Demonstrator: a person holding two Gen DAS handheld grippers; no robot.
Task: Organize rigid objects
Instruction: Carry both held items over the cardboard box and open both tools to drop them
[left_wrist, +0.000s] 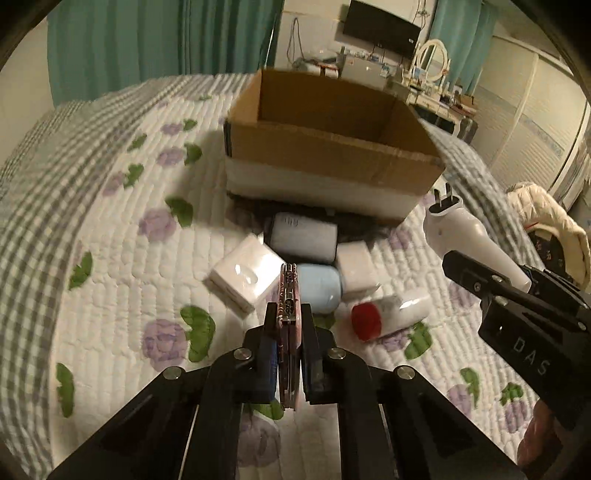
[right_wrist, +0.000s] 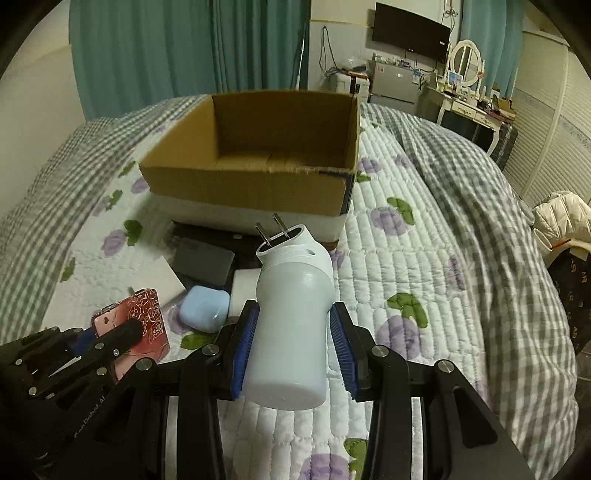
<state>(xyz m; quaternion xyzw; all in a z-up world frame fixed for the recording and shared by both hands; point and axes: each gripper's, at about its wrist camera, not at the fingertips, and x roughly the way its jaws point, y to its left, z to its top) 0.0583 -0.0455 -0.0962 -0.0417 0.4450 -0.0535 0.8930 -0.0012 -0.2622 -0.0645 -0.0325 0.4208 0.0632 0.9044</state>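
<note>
While both grippers were loaded, the step in hand appeared to be carrying items to the box (right_wrist: 255, 177), which stood open on the bed (right_wrist: 406, 258) just beyond the pile. The left gripper (left_wrist: 289, 314) had its jaws clenched on a pink case (left_wrist: 288, 291), held edge-up and pointing toward the box. The right gripper (right_wrist: 291, 332) had its jaws clamped on the body of a white plug-in device (right_wrist: 291, 317), prongs tilted up and forward. Both were held above the quilt, short of the box's near wall, the left lower and beside the right. Items not yet gripped lay on the bed just before the box: a blue case (left_wrist: 319, 288), a white packet (left_wrist: 245, 277), a red-capped bottle (left_wrist: 388, 314) and a grey-white block (left_wrist: 303, 236). The next move would probably call for raising each load over the near wall before the jaws were released inside; the box floor that showed looked bare.
</note>
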